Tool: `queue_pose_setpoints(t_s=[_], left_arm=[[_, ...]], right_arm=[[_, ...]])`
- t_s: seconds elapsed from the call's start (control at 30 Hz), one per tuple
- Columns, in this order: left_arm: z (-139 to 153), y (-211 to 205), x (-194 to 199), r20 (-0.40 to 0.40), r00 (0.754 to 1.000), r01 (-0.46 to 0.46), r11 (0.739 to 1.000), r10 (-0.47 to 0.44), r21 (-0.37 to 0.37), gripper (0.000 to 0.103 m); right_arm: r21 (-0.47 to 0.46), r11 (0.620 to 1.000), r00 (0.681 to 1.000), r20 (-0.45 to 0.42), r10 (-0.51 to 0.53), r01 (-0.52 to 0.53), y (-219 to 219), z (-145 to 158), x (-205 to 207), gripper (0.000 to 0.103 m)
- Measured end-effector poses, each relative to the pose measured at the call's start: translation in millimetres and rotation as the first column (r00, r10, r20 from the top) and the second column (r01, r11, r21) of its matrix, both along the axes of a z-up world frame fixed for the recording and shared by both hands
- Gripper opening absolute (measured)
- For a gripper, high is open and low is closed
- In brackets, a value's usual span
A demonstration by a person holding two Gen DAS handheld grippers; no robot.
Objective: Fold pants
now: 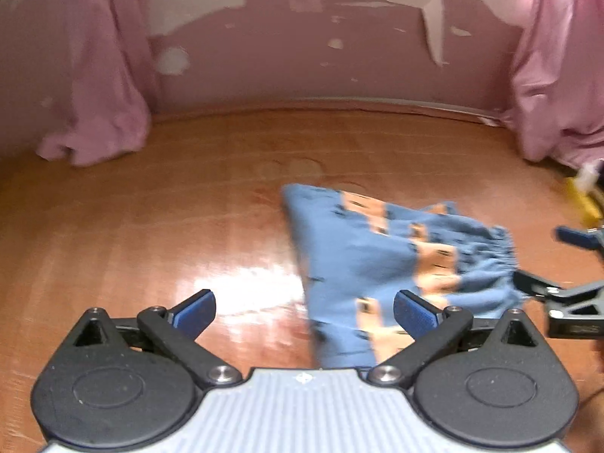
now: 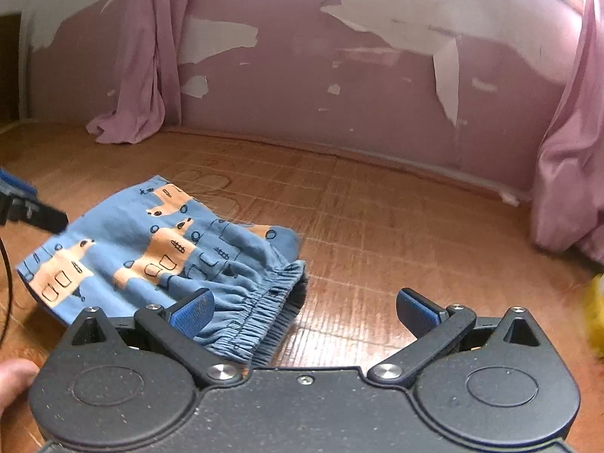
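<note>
While the wooden table (image 2: 377,226) lies bare over most of its top, your pants (image 2: 158,249) sit at about nine o'clock in the right wrist view and two o'clock in the left, already gathered into a compact blue bundle that looks folded at least once. I judge the fold well along, though edges splay and one more fold or squaring may remain. Your right gripper (image 2: 304,311) hangs over the elastic waistband (image 2: 264,313), fingers spread wide, gripping nothing. Your left gripper (image 1: 304,311) is likewise wide and empty, its right pad (image 1: 415,315) over the cloth's near edge.
</note>
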State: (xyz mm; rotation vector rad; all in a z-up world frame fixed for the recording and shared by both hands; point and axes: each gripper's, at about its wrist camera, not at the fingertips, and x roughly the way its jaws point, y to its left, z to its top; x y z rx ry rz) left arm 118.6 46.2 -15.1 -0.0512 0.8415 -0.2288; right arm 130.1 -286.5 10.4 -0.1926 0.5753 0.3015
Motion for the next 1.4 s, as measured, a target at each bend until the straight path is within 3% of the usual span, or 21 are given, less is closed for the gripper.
queue_pose_setpoints(t_s=[0.2, 0.3, 0.4, 0.47, 0.53, 0.73, 0.93, 1.0, 1.03, 1.1, 1.4], left_arm=[[-15.6, 5.3, 3.8, -0.064, 0.998, -0.025, 0.998, 0.021, -0.052, 0.095], [-23.2, 14.9, 5.6, -0.118, 0.992, -0.045, 0.994, 0.034, -0.096, 0.085], [-29.9, 22.0, 6.5, -0.16, 0.987, -0.05, 0.989, 0.028, -0.138, 0.078], [-30.7, 26.4, 4.5, -0.17, 0.985, -0.049, 0.984, 0.02, -0.169, 0.07], [-30.5, 28.2, 3.6, -0.173, 0.985, -0.037, 0.981, 0.003, -0.192, 0.057], [-30.4, 24.6, 1.4, -0.169, 0.985, 0.001, 0.975, -0.04, -0.22, 0.033], [-32.7, 25.2, 2.4, -0.186, 0.982, -0.009, 0.972, -0.036, -0.237, 0.029], [-32.9, 25.5, 2.4, -0.187, 0.982, -0.011, 0.971, -0.035, -0.238, 0.029], [-32.9, 25.3, 2.5, -0.187, 0.982, -0.01, 0.972, -0.035, -0.236, 0.029], [-32.8, 23.9, 2.0, -0.184, 0.982, -0.008, 0.973, -0.035, -0.229, 0.029], [-32.1, 20.1, 1.0, -0.178, 0.983, -0.001, 0.979, -0.037, -0.206, 0.029]], right_arm=[[0.0, 1.0, 1.0, 0.021, -0.008, 0.008, -1.6, -4.5, 20.0, 0.102], [0.008, 1.0, 0.999, 0.026, 0.028, -0.028, -3.2, -3.4, 47.5, 0.102], [0.143, 0.979, 0.986, -0.063, 0.157, -0.147, -13.3, -4.4, 80.2, 0.102], [0.275, 0.938, 0.96, -0.123, 0.25, -0.209, -21.5, -7.4, 101.7, 0.099], [0.369, 0.899, 0.937, -0.156, 0.311, -0.237, -26.1, -10.3, 118.5, 0.092], [0.399, 0.869, 0.895, -0.205, 0.396, -0.293, -25.6, -22.5, 143.2, 0.082], [0.425, 0.851, 0.887, -0.194, 0.419, -0.309, -31.0, -35.2, 138.2, 0.077], [0.435, 0.84, 0.881, -0.184, 0.435, -0.324, -31.1, -36.3, 133.7, 0.06], [0.426, 0.841, 0.881, -0.174, 0.439, -0.334, -29.9, -36.3, 131.8, 0.059], [0.417, 0.842, 0.881, -0.169, 0.441, -0.342, -27.2, -35.7, 131.3, 0.046], [0.363, 0.875, 0.907, -0.148, 0.394, -0.321, -20.1, -32.8, 119.0, 0.023]])
